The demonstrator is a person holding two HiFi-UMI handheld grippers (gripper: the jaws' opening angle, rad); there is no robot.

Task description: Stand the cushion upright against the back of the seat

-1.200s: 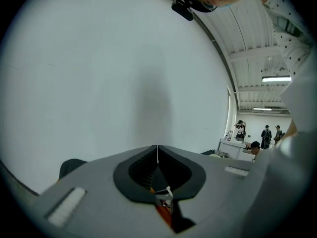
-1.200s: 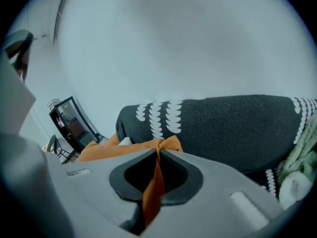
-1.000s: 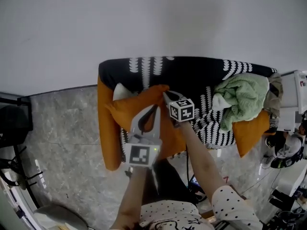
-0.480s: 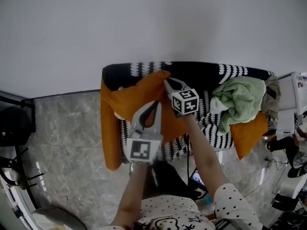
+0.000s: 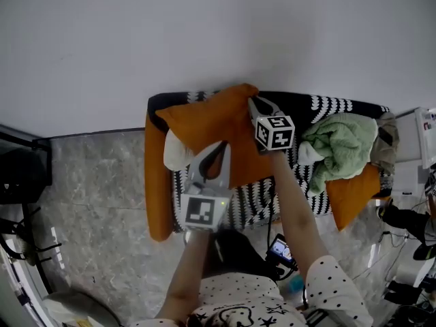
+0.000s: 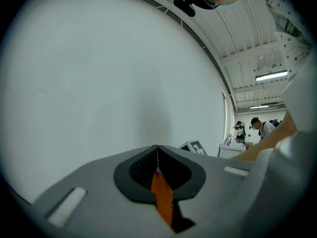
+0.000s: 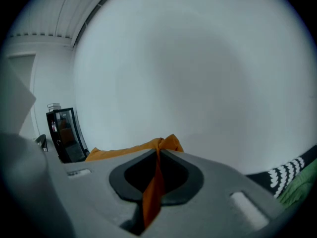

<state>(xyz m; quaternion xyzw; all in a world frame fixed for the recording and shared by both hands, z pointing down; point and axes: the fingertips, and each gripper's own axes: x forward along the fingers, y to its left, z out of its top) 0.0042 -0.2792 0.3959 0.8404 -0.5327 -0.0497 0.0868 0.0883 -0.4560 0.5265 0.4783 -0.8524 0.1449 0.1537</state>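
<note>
The orange cushion (image 5: 211, 129) hangs lifted over the seat (image 5: 327, 105), which has a black-and-white patterned cover; the cushion's top edge reaches the seat's back by the wall. My left gripper (image 5: 220, 146) is shut on the cushion's lower part. Orange fabric (image 6: 162, 195) shows pinched between its closed jaws in the left gripper view. My right gripper (image 5: 254, 103) is shut on the cushion's upper right corner. In the right gripper view the orange fabric (image 7: 153, 187) runs between its jaws, and the cushion's edge (image 7: 124, 151) stretches off to the left.
A green cloth (image 5: 340, 145) lies on the seat's right half above a second orange cushion (image 5: 351, 196). Something white (image 5: 176, 152) sits under the lifted cushion. The seat's orange side (image 5: 155, 196) is on the left, a black rack (image 5: 24, 176) farther left, cables on the floor at right.
Both grippers have raised the cushion and carried it toward the seat's back. The right gripper rose much more than the left, tipping the cushion up. The white thing beneath now shows.
</note>
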